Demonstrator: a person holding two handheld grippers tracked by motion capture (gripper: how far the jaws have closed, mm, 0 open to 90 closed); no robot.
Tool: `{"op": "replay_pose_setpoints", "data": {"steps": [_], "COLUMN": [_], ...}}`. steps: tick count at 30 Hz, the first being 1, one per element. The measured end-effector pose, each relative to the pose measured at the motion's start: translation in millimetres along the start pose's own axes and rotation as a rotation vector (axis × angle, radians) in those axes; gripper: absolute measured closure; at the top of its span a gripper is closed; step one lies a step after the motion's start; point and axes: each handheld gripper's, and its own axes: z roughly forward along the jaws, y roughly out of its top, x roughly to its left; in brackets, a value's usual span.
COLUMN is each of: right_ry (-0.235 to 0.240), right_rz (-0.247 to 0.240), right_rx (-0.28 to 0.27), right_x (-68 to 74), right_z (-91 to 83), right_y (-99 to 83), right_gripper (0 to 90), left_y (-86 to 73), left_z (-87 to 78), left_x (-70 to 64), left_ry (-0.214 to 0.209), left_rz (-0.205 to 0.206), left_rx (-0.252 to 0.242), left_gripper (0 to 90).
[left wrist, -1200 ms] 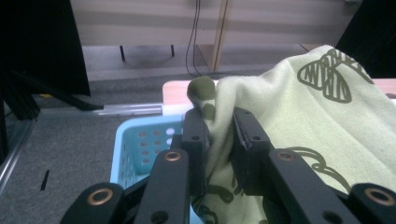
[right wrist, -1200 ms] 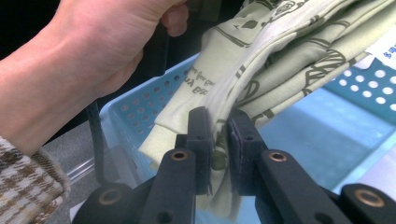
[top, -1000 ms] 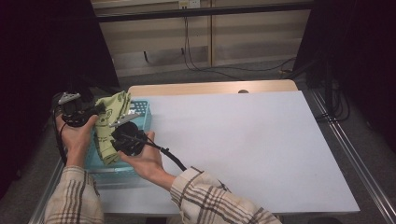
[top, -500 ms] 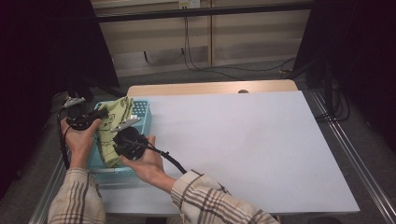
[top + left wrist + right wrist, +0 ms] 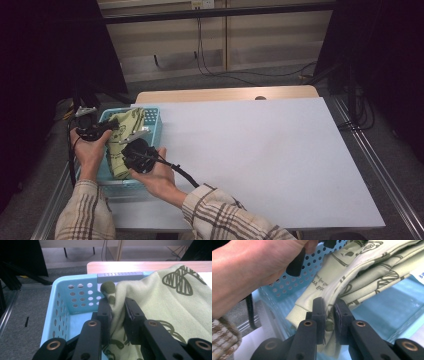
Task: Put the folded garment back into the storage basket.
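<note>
- Step in hand, by judgement: a folded cloth (image 5: 124, 142) is held between both grippers over a light blue basket (image 5: 154, 126) at the left middle of the high view; it reads as a lift out of the basket toward the white table (image 5: 260, 150), though a lowering cannot be ruled out.
- Left gripper (image 5: 117, 305): jaws pressed together on a bunched fold of the cloth's edge, seen at the centre of the left gripper view, with the basket's perforated wall (image 5: 80, 296) behind it.
- Right gripper (image 5: 329, 308): jaws pinching several stacked layers of the cloth at a lower corner, centre of the right gripper view; the person's other hand (image 5: 249, 270) fills the upper left of that frame.
- Position of the cloth: mostly above the basket interior, draped between the two pinch points; whether any part touches the basket floor cannot be told.
- Appearance: pale green soft fabric, printed with dark olive outline figures, one butterfly-like at the upper right of the left gripper view; folded in multiple layers, edges loosely aligned, a white tag (image 5: 418, 272) near the right edge.
- Next move, by judgement: both grips must hold evenly and travel together, clearing the basket rim so that the hanging layers do not snag or unfold.
</note>
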Motion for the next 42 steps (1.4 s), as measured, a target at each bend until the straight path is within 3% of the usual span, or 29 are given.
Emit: {"op": "replay_pose_setpoints", "data": {"steps": [2,3,4,5,7,9,10,18,22,23,32,35,42], "right_ry": [-0.003,-0.010,-0.006,-0.007,-0.007,-0.012,-0.019,-0.016,-0.024,-0.022,-0.028,-0.021,-0.016], "right_rz": [-0.001,0.003,0.000,0.010,0.006,0.005,-0.001,0.002,-0.002,-0.007,-0.005,-0.002,-0.004], "right_rx": [0.001,0.004,0.004,0.008,0.010,0.019,0.018,0.029,0.047,0.047,0.074,0.075,0.089], "right_x": [-1.0,-1.7,-3.0,-3.4,-4.8,-4.6,-4.7,-4.4,-5.5,-5.9,-9.2,-8.7,-9.8], "right_z": [2.6,3.6,4.9,5.6,7.2,8.4,9.3,12.4,13.9,14.2,17.4,17.8,19.4], "right_y": [-0.3,-0.7,-1.0,-1.1,-1.7,-2.4,-2.9,-4.7,-5.4,-5.8,-9.6,-9.9,-10.6], "right_gripper": [81.0,80.9,81.0,81.0,81.0,80.9,80.9,80.9,80.7,80.7,80.2,79.8,78.7], "left_y": [1.3,2.0,1.6,1.5,-0.3,-2.1,-2.2,-6.1,-7.0,-8.4,-12.5,-14.1,-16.6], "left_z": [2.7,1.3,3.6,4.7,6.4,9.7,10.7,14.8,16.8,18.9,27.2,29.5,32.9], "left_x": [0.1,2.8,2.3,4.0,3.3,0.7,1.6,0.1,0.4,0.1,-2.4,-3.9,-3.4], "left_ry": [0.015,0.012,0.020,0.022,0.016,0.008,0.006,0.004,0.018,0.012,0.016,0.007,0.017], "left_rz": [0.014,0.055,0.039,0.063,0.050,0.025,0.038,0.013,0.026,0.020,0.054,0.044,0.045], "left_rx": [0.009,0.053,0.040,0.050,0.058,0.031,0.022,0.044,0.074,0.059,0.085,0.113,0.124], "left_gripper": [76.6,76.6,76.6,76.6,76.6,76.6,76.5,76.5,76.5,76.5,76.3,76.0,75.5]}}
